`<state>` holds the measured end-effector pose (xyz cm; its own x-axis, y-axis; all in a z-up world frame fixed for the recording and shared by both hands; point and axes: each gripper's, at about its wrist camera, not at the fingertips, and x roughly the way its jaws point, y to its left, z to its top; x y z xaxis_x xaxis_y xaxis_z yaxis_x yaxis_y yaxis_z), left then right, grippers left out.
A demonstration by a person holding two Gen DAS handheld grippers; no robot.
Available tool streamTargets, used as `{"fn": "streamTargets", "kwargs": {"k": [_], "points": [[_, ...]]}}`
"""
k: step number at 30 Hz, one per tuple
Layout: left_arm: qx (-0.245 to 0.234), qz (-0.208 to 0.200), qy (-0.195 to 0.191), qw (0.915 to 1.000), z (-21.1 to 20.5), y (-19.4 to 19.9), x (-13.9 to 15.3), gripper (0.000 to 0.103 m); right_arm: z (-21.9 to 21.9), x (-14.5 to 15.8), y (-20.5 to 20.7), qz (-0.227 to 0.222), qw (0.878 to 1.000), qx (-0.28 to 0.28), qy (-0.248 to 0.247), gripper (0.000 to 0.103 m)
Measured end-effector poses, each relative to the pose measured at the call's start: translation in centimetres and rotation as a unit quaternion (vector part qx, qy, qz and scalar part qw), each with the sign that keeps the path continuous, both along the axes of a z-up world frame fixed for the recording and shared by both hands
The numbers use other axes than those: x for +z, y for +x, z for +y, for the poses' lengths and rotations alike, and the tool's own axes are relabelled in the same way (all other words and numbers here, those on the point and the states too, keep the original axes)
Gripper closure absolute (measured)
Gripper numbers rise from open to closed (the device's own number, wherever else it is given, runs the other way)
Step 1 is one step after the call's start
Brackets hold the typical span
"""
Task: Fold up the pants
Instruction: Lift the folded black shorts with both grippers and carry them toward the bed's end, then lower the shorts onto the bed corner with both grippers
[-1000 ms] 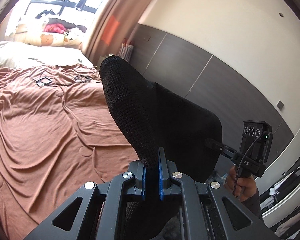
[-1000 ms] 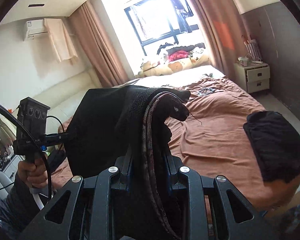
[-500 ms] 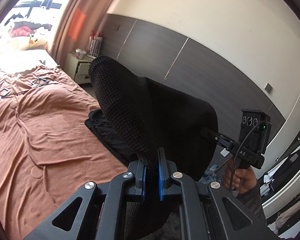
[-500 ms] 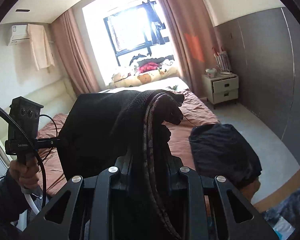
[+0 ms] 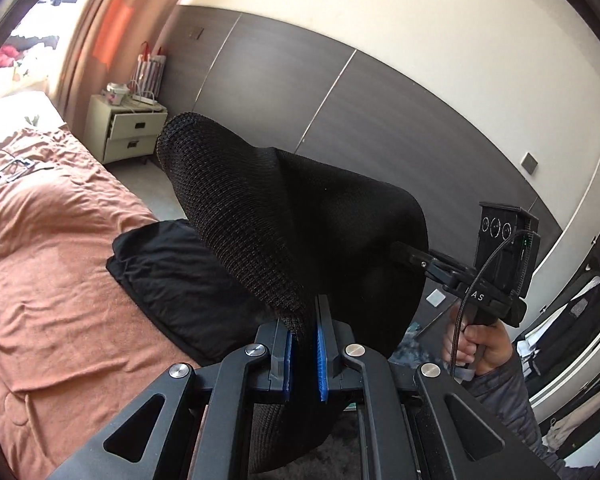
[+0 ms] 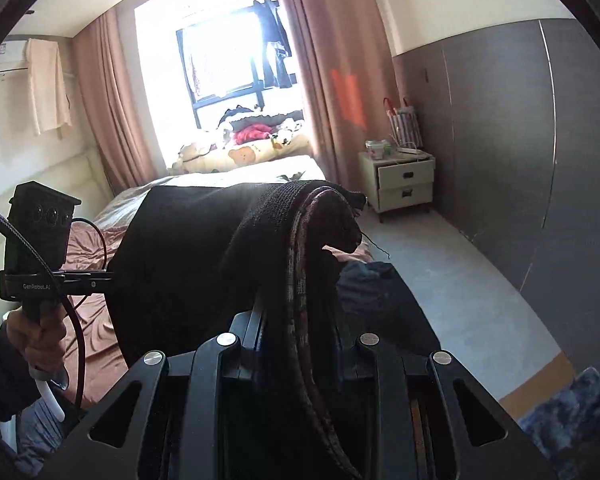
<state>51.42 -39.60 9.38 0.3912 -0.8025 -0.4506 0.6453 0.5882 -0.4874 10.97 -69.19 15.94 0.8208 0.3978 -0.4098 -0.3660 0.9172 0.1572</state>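
Black knit pants [image 5: 300, 208] hang in the air, stretched between both grippers above the bed's corner. My left gripper [image 5: 305, 320] is shut on one edge, the cloth pinched between its blue pads [image 5: 287, 344]. In the right wrist view my right gripper [image 6: 300, 312] is shut on a thick bunched edge of the pants [image 6: 204, 256] with a patterned inner band; the cloth hides its fingertips. Each view shows the other gripper biting into the far edge: the right gripper [image 5: 398, 250] and the left gripper [image 6: 108, 276], each held by a hand.
A folded black garment [image 5: 172, 276] lies on the brown bedsheet [image 5: 48, 248] at the bed's corner, under the hanging pants. A cream nightstand [image 6: 400, 184] stands by the curtain and dark wall panels. Grey floor [image 6: 452, 280] runs beside the bed.
Both views have swung right, from the bed toward the wall and nightstand. The left gripper has carried the pants sideways over the folded black garment. Both grips are unchanged.
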Motion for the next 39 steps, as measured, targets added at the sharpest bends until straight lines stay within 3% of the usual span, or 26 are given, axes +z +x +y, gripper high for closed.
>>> {"fn": "streamTargets", "kwargs": {"k": [15, 32, 35, 37, 38, 39], "points": [[-0.010, 0.051, -0.016, 0.9985, -4.6, 8.8, -7.0, 0.093, 4.2, -0.4, 3.7, 0.025, 0.997, -0.045, -0.054, 0.081], [0.030, 0.085, -0.047, 0.9948, -2.1, 16.6, -12.8, 0.093, 9.0, 0.3, 9.7, 0.049, 0.994, -0.032, -0.090, 0.082], [0.054, 0.097, -0.020, 0.9936, -2.0, 18.0, -14.2, 0.089, 8.1, -0.8, 10.3, 0.039, 0.993, -0.058, -0.099, 0.080], [0.057, 0.142, 0.005, 0.9882, -2.2, 19.3, -16.2, 0.078, 8.2, -3.6, 12.2, 0.078, 0.985, -0.093, -0.120, 0.069], [0.061, 0.161, 0.011, 0.9849, -2.1, 19.7, -17.2, 0.078, 7.9, -4.7, 13.0, 0.109, 0.981, -0.107, -0.123, 0.062], [0.063, 0.172, 0.012, 0.9830, -1.9, 20.0, -18.0, 0.078, 7.5, -5.6, 13.4, 0.132, 0.976, -0.120, -0.122, 0.062]]}}
